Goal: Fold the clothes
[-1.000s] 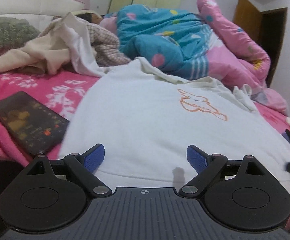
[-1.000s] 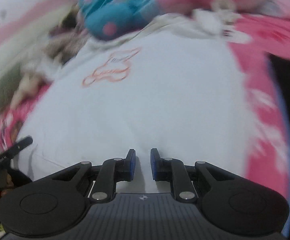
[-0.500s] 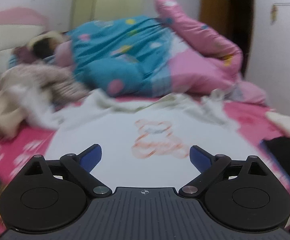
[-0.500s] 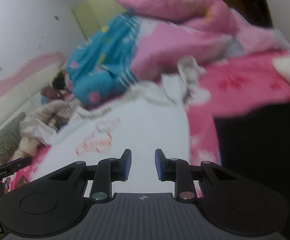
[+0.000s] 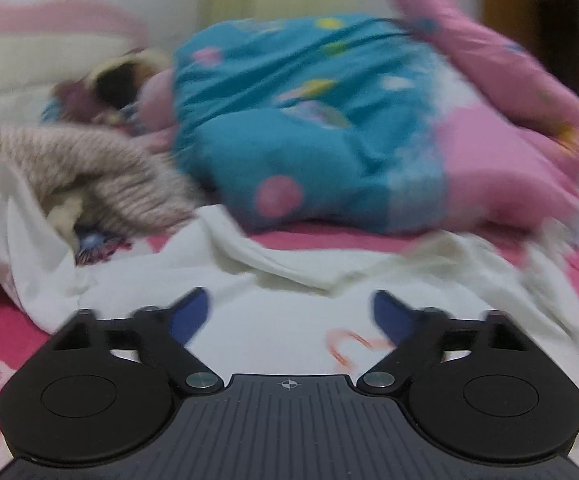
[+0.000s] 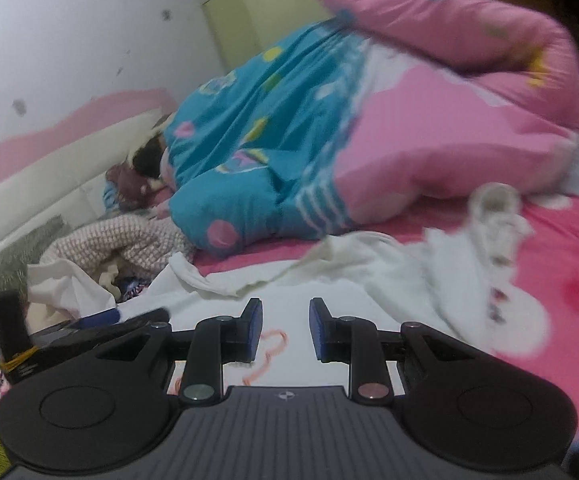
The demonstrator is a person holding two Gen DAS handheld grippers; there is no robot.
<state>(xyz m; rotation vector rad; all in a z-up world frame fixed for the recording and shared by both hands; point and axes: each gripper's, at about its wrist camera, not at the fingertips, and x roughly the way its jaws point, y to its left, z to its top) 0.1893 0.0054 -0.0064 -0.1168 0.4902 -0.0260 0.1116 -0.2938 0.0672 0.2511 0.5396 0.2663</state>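
White garment (image 5: 273, 288) with an orange print is seen spread flat on the pink bed (image 6: 561, 240), its rumpled far edge just short of the blue-pink duvet (image 5: 309, 120); it is judged laid flat so the far edge can be picked for a fold. Left gripper (image 5: 289, 314) is held wide, its jaws having just been closing, nothing between them. Right gripper (image 6: 285, 330) is held narrowly apart, empty. Both are aimed over the garment toward that far edge. Other clothes (image 5: 89, 168) are heaped at the left edge.

left gripper (image 5: 291, 314): jaws wide apart, just been closing, nothing between | right gripper (image 6: 285, 330): jaws narrowly apart, nothing between
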